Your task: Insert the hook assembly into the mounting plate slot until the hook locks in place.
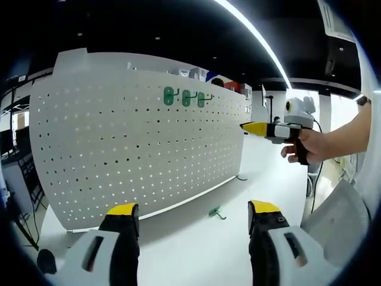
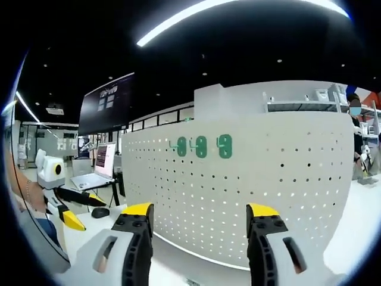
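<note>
Both sets of yellow-tipped black fingers stand wide apart and hold nothing. In the left gripper view, the left gripper (image 1: 193, 217) points its fingers (image 1: 122, 210) toward a tall white perforated metal pegboard (image 1: 119, 143) that stands upright on a white table (image 1: 196, 250). In the right gripper view, the right gripper (image 2: 199, 220) faces the same pegboard (image 2: 286, 185), its fingertips (image 2: 138, 210) spread with bare air between them.

A small green plastic hook assembly (image 1: 216, 212) lies loose on the table just in front of the pegboard's bottom edge. It rests between the left gripper's two fingers and a little beyond their tips, closer to the right-hand finger. Its long axis appears to run slantwise across the fingers' line, though it is too small to be sure.

High on the pegboard, three green hooks (image 1: 186, 98) hang side by side in one row; they appear again in the right gripper view (image 2: 201, 146).

The right gripper (image 1: 262, 128), held in a person's hand (image 1: 309, 146), hovers level with the pegboard's far end, well above the loose hook. The left gripper looks the nearer of the two, so it is likely the one to reach forward and down, closing across the hook's narrow side.
</note>
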The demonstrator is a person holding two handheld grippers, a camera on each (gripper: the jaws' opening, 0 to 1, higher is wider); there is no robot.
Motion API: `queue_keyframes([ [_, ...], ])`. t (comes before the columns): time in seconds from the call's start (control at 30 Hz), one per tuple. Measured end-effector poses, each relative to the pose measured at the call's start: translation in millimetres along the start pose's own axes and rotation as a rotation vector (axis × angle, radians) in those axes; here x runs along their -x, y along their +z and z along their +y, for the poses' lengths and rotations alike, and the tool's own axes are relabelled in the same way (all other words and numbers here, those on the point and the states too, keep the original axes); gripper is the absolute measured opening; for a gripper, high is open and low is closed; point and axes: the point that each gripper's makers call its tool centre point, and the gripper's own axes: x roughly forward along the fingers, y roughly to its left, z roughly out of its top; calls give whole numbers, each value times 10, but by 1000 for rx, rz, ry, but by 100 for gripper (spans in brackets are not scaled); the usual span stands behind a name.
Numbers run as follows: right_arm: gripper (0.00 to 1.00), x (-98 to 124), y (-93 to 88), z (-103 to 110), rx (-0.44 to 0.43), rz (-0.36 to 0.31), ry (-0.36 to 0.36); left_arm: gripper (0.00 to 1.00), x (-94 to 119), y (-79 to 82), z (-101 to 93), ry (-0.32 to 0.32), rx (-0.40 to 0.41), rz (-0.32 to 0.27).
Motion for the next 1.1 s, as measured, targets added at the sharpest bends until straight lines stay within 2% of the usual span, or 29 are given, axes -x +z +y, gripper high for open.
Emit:
queue_keyframes([
  [0.37,63,189,-197,23,-30,31,-4,77,26,-60,14,4,16,-2],
  [0.93,64,437,-449,105,-69,81,21,78,104,-199,9,6,19,28],
  [1.1,65,524,-520,110,-72,99,21,78,136,-244,28,12,45,26],
])
